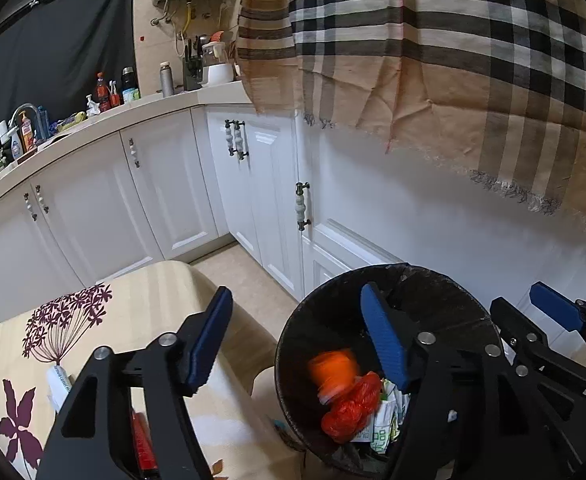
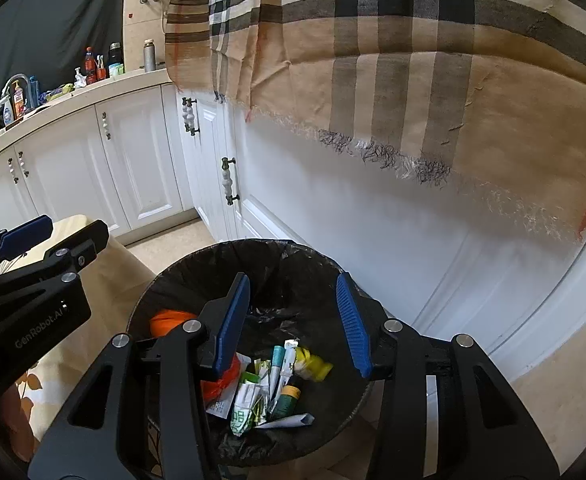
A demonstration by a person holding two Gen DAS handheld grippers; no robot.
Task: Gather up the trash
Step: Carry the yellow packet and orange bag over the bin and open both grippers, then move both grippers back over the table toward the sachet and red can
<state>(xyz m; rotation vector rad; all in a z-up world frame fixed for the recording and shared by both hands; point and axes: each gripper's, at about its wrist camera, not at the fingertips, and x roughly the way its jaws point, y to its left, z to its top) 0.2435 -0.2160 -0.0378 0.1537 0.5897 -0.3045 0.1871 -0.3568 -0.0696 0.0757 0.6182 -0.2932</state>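
A round black-lined trash bin [image 1: 445,280] [image 2: 197,264] stands on the floor beside the table. It holds paper scraps [image 2: 249,404], a red bag [image 1: 353,404], a yellow piece [image 2: 313,364] and tubes. A blurred orange item [image 1: 333,368] is in mid-air inside the bin, also seen in the right wrist view [image 2: 169,320]. My left gripper [image 1: 299,340] is open and empty at the bin's left rim. My right gripper [image 2: 293,320] is open and empty above the bin. A white tube [image 1: 59,384] and a red item [image 1: 143,440] lie on the table under my left gripper.
A table with a floral cloth [image 1: 93,320] stands left of the bin. White cabinets [image 1: 165,184] run behind. A plaid cloth [image 1: 453,60] hangs over the counter on the right. Bottles [image 1: 105,92] crowd the worktop.
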